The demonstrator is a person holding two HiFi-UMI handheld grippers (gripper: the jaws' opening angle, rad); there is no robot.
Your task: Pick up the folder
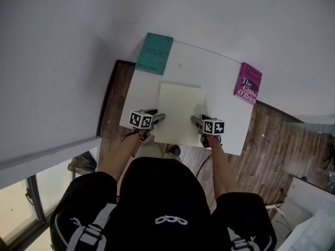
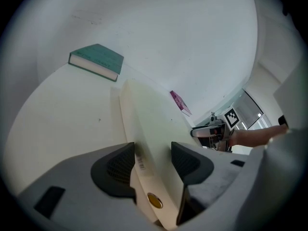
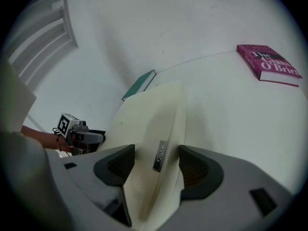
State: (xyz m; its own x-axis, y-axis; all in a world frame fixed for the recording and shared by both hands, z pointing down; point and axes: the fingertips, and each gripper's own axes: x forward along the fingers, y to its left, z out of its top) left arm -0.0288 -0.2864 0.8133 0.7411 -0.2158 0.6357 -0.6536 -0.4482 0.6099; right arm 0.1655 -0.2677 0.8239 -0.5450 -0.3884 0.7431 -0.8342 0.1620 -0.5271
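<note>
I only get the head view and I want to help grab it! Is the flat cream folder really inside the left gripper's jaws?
Observer: Yes. In the left gripper view, the left gripper has its jaws wide apart, with the flat cream folder edge-on between them.
Operator: What about the right one?
Observer: The right gripper straddles the folder's other edge, jaws apart too, just where a small silver metal label plate sits.
Operator: Is anything else hiding there?
Observer: A small round gold-coloured stud sits on the folder's edge, close by the left jaws.
</note>
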